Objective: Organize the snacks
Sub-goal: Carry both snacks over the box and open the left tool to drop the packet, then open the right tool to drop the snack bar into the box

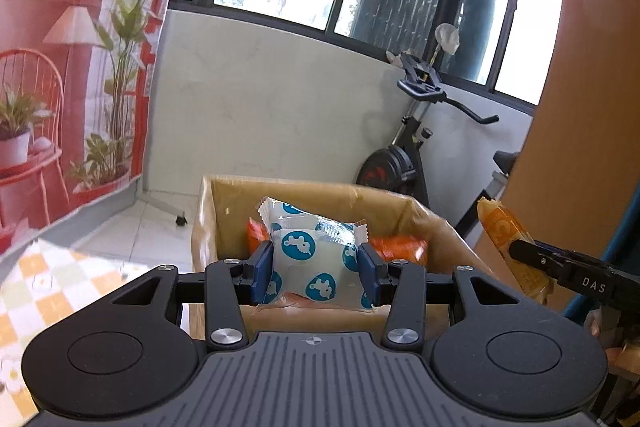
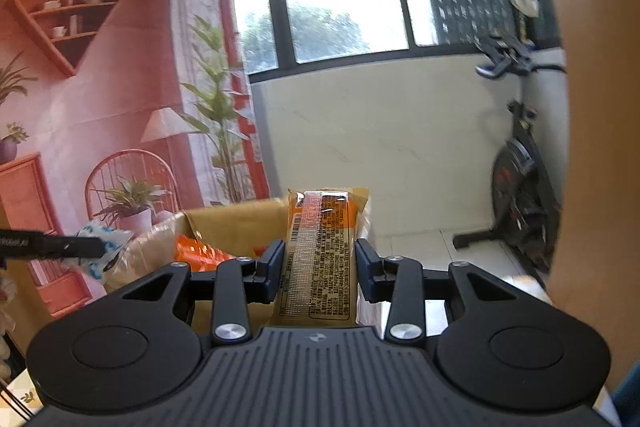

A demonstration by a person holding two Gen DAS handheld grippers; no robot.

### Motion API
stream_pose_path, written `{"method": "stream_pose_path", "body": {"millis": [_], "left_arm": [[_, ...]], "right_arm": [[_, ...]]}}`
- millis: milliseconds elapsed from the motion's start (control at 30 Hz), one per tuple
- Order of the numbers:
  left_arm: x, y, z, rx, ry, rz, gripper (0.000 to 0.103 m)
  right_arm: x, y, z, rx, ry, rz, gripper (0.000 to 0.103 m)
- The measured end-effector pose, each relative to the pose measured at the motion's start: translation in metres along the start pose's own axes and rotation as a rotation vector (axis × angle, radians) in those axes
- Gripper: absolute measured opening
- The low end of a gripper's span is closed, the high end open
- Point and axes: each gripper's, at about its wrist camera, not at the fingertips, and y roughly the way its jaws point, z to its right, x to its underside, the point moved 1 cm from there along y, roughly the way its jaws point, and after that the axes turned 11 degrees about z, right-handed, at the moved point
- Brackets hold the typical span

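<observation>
Our left gripper (image 1: 314,273) clamps a white packet with blue circles (image 1: 308,259), held above the cardboard box (image 1: 304,193) of orange snack packs (image 1: 396,247). Our right gripper (image 2: 318,273) pinches an orange snack bar (image 2: 322,251) upright, beside that box's right edge.

Colours and patterns among the snacks

The snack packet (image 1: 316,259) is white with blue round spots; the long wrapper (image 2: 320,255) is orange with a panel of black print. The cardboard box (image 1: 224,195) is tan, holding orange packets (image 1: 394,247). A yellow-and-white checked cloth (image 1: 60,279) covers the worktop; the backdrop (image 1: 56,27) is coral red.
</observation>
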Motion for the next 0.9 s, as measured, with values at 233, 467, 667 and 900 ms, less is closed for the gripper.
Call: {"method": "stream_pose_path", "body": {"millis": [233, 467, 667, 900], "left_arm": [[-0.008, 0.040, -0.015, -0.034, 0.023, -0.054, 0.048], [-0.004, 0.070, -0.026, -0.060, 0.065, -0.122, 0.048], [-0.002, 0.082, -0.026, -0.083, 0.115, -0.145, 0.059], [-0.010, 0.082, -0.022, -0.076, 0.147, -0.115, 0.070]], "right_arm": [[-0.011, 0.060, -0.003, -0.030, 0.000, -0.015, 0.040], [0.005, 0.097, -0.003, -0.006, -0.040, -0.076, 0.040], [0.022, 0.108, -0.001, 0.006, -0.043, -0.117, 0.040], [0.026, 0.111, -0.007, 0.048, -0.103, -0.109, 0.052]]}}
